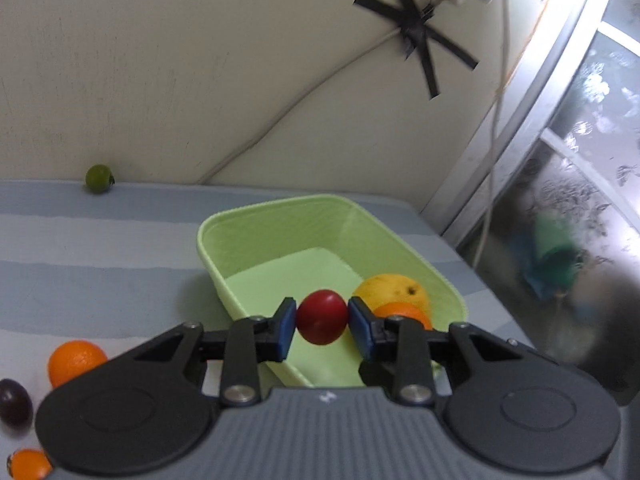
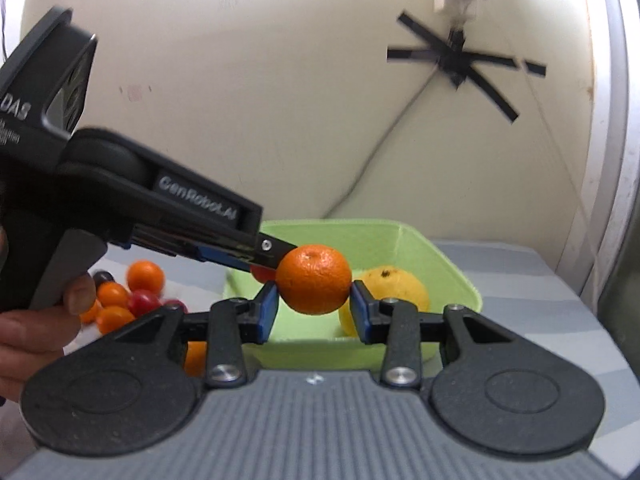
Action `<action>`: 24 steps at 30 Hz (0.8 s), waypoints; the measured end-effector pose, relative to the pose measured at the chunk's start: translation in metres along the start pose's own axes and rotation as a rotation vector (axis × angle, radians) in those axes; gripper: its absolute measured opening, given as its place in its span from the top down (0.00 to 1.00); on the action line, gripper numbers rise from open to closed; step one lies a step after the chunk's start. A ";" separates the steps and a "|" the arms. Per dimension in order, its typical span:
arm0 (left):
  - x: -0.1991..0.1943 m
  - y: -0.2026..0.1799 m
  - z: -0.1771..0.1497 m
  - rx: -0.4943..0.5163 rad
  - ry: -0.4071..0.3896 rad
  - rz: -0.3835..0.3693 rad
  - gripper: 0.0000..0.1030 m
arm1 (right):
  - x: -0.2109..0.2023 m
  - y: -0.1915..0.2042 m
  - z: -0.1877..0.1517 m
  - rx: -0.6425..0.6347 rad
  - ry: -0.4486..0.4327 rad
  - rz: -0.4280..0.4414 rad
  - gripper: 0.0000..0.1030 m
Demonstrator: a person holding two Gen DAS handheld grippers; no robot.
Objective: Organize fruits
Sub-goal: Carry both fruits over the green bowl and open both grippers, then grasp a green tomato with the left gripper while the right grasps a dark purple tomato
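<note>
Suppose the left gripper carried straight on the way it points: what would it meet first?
Probably the green basket: the left gripper, holding a red fruit, aims over its floor toward the far wall. Depth is uncertain.

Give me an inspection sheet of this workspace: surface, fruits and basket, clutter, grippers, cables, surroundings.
Surface: blue and grey striped cloth over the table.
Job's things: light green plastic basket holds a yellow round fruit; loose orange mandarin, dark purple plum and small green lime on the cloth.
Clutter: nothing seen.
Grippers: left hand-held gripper shut on a red cherry tomato; right hand-held gripper shut on an orange tangerine, both over the basket.
Cables: white cord taped to the wall with black tape.
Surroundings: cream wall, frosted window.
</note>
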State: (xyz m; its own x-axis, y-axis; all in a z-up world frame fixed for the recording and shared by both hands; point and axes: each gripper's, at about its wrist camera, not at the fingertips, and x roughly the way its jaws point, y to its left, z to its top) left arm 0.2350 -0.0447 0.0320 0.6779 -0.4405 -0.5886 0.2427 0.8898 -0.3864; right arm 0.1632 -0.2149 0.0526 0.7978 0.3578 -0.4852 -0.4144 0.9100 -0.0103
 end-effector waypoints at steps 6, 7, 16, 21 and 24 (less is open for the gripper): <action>-0.013 -0.007 0.000 0.041 -0.037 0.019 0.56 | -0.001 0.001 -0.003 -0.002 -0.014 -0.020 0.53; -0.022 -0.006 0.000 0.037 -0.055 0.011 0.56 | -0.004 0.000 -0.002 0.007 -0.023 -0.025 0.54; -0.119 0.006 -0.073 0.084 -0.154 0.052 0.56 | -0.062 0.000 -0.023 0.084 -0.016 0.101 0.80; -0.101 -0.004 -0.115 0.134 -0.060 0.093 0.50 | -0.055 -0.005 -0.042 0.164 0.102 0.152 0.81; -0.086 -0.007 -0.119 0.145 -0.033 0.101 0.48 | -0.049 -0.006 -0.040 0.216 0.133 0.185 0.80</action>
State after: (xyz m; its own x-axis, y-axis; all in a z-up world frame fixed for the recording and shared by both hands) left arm 0.0927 -0.0271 0.0004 0.7258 -0.3455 -0.5949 0.2678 0.9384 -0.2183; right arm 0.1089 -0.2465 0.0412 0.6477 0.5039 -0.5714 -0.4331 0.8606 0.2679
